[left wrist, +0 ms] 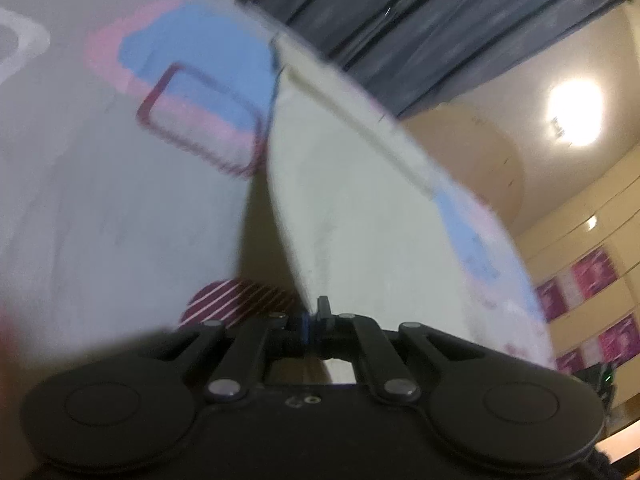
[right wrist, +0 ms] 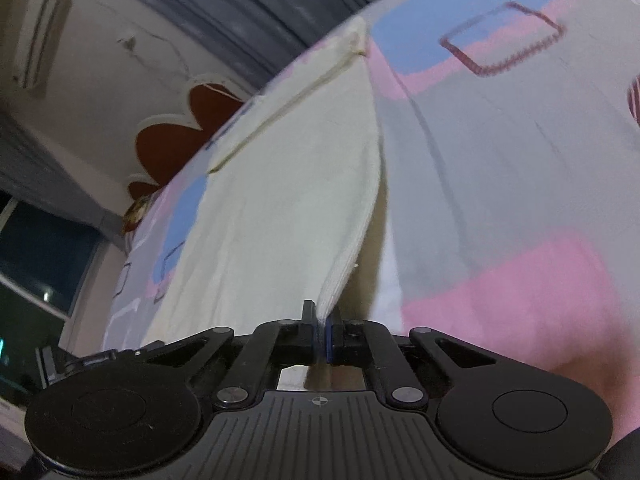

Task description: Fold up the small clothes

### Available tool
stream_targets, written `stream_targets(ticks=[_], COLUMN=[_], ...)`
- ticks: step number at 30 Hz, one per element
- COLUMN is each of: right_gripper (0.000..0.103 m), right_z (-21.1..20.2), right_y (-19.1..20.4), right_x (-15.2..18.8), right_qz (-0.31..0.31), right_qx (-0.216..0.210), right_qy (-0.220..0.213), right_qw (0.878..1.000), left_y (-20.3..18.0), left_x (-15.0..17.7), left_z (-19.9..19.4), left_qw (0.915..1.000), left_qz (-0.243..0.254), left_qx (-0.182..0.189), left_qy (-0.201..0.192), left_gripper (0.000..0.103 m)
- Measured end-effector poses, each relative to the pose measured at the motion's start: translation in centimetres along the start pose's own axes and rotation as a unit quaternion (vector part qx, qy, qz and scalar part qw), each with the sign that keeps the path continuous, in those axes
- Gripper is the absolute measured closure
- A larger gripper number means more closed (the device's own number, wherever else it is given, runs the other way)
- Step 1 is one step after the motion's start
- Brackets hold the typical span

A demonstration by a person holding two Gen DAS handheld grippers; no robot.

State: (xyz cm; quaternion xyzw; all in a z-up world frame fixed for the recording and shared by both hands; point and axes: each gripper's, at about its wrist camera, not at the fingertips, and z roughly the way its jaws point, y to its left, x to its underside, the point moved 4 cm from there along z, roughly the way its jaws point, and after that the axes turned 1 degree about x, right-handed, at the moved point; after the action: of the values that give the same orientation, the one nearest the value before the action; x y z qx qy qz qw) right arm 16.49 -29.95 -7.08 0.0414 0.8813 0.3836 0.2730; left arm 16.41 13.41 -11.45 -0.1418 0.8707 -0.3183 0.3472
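A small cream-white garment lies on a bedsheet printed in grey, pink and blue. In the left wrist view my left gripper is shut on the near edge of the garment, which rises away from the fingers. In the right wrist view the same garment shows a folded, layered edge, and my right gripper is shut on its near corner. Both views are tilted and blurred.
The patterned sheet fills most of both views. Dark grey curtains hang behind. A bright ceiling light and pink wall panels show at right. A window and a wall air conditioner show at left.
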Motion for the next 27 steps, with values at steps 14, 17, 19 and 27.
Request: stream_targets(ticks=[14,17,19,27], right_gripper=[0.1,0.1,0.1,0.1], right_z=[-0.9,-1.3,-1.3,-0.1], right_y=[0.1,2.1,3.3,7.3], right_x=[-0.9,-3.1,-5.0,-14.0], right_qz=[0.005,-0.02,-0.031,-0.051], right_qx=[-0.002,-0.014,-0.022,-0.051], right_qy=[-0.021,-0.039,-0.052,-0.106], right_qw=[1.0,0.999,0.998,0.992], left_y=[1.8,0.5,-0.6,-4.9], left_x=[-0.5,-2.6,-4.5,-13.9], left_z=[-0.4,-0.5,-0.4,2.0], left_qw=[0.9975,0.9958,0.994,0.9853], left_qz=[-0.063,-0.071,-0.075,-0.069], left_qx=[0.018,0.033,0.045,0.078], left_qy=[-0.028,-0.047,-0.065,-0.135], left_gripper=[0.101,0.101,0.101,0.101])
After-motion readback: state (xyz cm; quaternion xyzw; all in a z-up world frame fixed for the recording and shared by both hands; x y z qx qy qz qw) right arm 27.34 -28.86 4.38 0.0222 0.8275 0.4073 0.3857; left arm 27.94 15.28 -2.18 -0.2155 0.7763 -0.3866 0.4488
